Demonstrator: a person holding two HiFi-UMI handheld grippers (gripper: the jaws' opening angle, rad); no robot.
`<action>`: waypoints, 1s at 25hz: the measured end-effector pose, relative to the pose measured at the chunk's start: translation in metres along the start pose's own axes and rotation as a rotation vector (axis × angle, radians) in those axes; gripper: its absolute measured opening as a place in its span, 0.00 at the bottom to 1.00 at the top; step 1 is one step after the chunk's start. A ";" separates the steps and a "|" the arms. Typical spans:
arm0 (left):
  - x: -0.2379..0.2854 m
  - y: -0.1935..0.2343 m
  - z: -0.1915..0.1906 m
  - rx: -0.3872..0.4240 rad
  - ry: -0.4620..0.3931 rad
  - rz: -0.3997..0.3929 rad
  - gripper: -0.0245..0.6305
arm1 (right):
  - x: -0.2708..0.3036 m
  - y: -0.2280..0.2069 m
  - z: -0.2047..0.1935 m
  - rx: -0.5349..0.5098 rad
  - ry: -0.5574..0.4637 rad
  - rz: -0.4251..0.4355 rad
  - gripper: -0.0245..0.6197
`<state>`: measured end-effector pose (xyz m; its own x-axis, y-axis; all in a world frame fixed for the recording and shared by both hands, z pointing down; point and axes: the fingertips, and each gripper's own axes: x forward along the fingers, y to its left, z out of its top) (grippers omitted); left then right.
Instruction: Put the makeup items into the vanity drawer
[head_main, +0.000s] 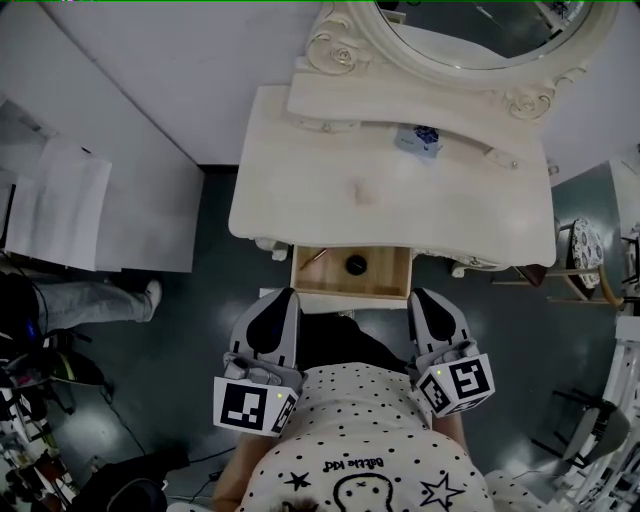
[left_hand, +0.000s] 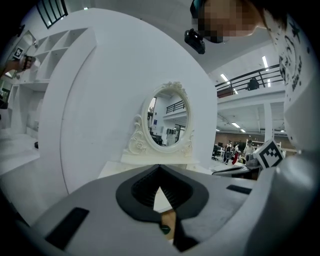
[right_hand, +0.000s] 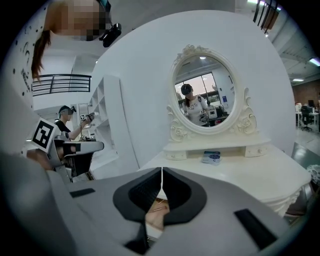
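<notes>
Vanity seen from above, its drawer (head_main: 350, 291) pulled open below the front edge of the tabletop (head_main: 330, 190). Inside the drawer lie a round black pot (head_main: 356, 264) and, to its left, a thin stick (head_main: 315, 256). A blue-and-white packet (head_main: 420, 138) lies well apart from them on the tabletop, just in front of the raised ledge (head_main: 380, 100) at the foot of the mirror (head_main: 470, 40). I hold the left tool (left_hand: 160, 171) and the right tool (right_hand: 161, 175) just short of the drawer front, one toward each corner. Each has its jaws together with nothing between them, and only a sliver of the drawer's inside shows past the pads. I judge the task mostly done, and the step in hand to be fetching the packet, if it counts among the makeup items. The right tool is on the packet's side, so I would use it. I would part its jaws before it sets out, then carry it over the open drawer high enough to clear the front wall and the pot. The packet looks flat and light, so I would come in low from the front and take it by its near edge, not from above, keeping the upper jaw clear of the ledge. For the return I would aim at the bare wood to the right of the pot and let go close to the drawer floor, so the packet neither lands on the pot nor hangs over the wall. The left tool should meanwhile keep clear of the drawer front, so that it does not push the drawer in.
</notes>
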<state>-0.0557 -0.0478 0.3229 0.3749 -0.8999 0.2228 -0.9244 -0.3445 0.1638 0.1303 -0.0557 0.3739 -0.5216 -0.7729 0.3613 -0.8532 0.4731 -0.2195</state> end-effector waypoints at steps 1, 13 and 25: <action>0.001 0.002 0.001 0.000 0.002 -0.005 0.04 | 0.001 0.001 0.001 0.000 -0.002 -0.004 0.05; -0.001 0.027 0.006 -0.003 0.024 -0.005 0.04 | 0.060 -0.022 0.019 -0.083 0.026 -0.055 0.19; -0.015 0.061 -0.004 -0.039 0.054 0.107 0.04 | 0.214 -0.066 -0.010 -0.157 0.219 -0.032 0.30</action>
<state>-0.1174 -0.0546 0.3330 0.2783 -0.9149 0.2923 -0.9563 -0.2353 0.1737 0.0753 -0.2481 0.4749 -0.4674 -0.6867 0.5568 -0.8496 0.5230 -0.0682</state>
